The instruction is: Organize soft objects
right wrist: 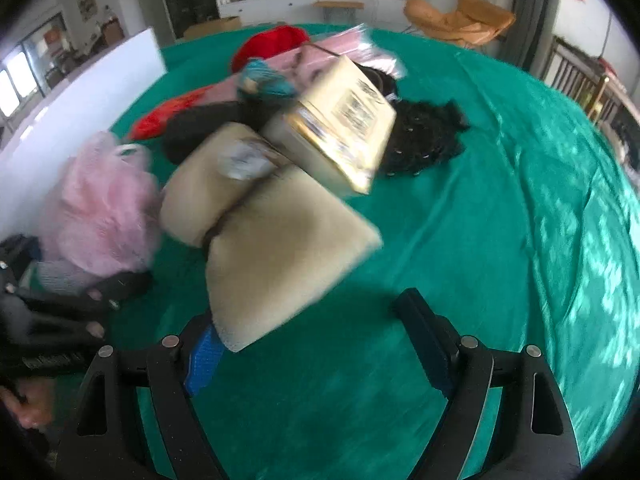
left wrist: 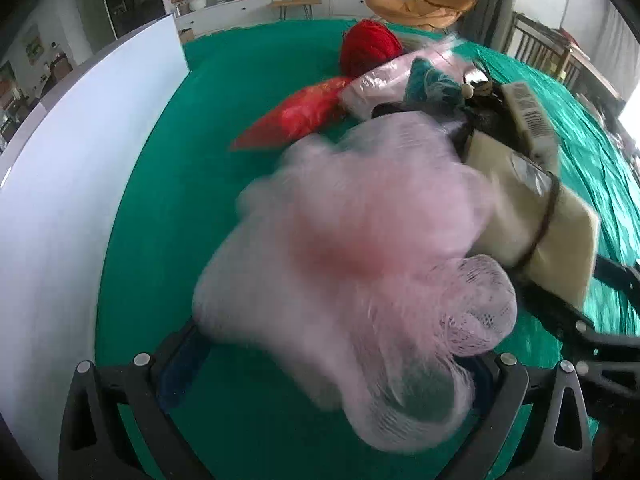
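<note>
A pink mesh bath pouf (left wrist: 360, 248) fills the left wrist view, blurred, between the fingers of my left gripper (left wrist: 340, 356), which look wide apart around it. It also shows in the right wrist view (right wrist: 100, 208). A beige rolled cloth (right wrist: 272, 240) bound with a dark band lies by my right gripper (right wrist: 312, 328), which is open, its left pad touching the cloth's corner. Behind it lie a gold box (right wrist: 344, 128), a teal yarn piece (right wrist: 264, 80), a black fuzzy item (right wrist: 424, 140), a red packet (left wrist: 304, 116) and a red yarn ball (left wrist: 368, 48).
Everything lies on a green cloth (right wrist: 480, 240). A white board (left wrist: 80, 184) stands along the left side. The right gripper's arm (left wrist: 580, 320) shows at the right of the left wrist view. Pink packaged fabric (left wrist: 392, 76) lies in the pile.
</note>
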`<state>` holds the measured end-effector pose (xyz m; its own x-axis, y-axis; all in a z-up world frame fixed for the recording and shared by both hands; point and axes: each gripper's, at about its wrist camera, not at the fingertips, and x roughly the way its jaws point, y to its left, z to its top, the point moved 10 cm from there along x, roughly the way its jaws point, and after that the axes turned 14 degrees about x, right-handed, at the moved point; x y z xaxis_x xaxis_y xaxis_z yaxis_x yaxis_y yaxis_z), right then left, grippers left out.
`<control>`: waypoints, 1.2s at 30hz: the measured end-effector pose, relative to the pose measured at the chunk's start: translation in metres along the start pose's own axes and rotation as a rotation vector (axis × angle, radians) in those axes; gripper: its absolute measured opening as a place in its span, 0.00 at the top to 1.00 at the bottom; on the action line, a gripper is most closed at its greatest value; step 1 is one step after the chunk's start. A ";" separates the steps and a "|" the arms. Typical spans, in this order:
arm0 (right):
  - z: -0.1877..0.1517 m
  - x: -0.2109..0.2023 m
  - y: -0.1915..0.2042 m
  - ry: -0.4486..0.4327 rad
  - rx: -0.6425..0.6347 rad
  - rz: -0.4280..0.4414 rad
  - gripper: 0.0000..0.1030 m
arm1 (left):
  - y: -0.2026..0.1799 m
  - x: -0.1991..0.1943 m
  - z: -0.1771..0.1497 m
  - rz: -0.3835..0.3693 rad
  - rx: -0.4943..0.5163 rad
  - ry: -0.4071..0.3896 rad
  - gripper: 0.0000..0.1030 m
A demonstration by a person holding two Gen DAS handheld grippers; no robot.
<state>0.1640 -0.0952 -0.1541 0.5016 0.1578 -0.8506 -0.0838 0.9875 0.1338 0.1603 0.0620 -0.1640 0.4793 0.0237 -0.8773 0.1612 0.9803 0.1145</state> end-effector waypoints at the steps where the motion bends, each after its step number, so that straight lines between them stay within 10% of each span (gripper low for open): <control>1: 0.004 0.001 -0.005 -0.016 0.005 0.001 0.18 | 0.000 0.004 0.008 0.000 0.002 -0.014 0.00; 12: 0.014 -0.003 -0.028 -0.100 0.019 0.010 0.18 | 0.008 0.033 0.067 0.019 0.004 -0.120 0.00; 36: 0.011 -0.006 -0.030 -0.103 0.023 0.013 0.17 | 0.011 0.033 0.068 0.018 0.002 -0.120 0.00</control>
<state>0.1729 -0.1256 -0.1479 0.5864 0.1695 -0.7921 -0.0723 0.9849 0.1572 0.2367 0.0602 -0.1605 0.5822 0.0176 -0.8129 0.1535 0.9794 0.1311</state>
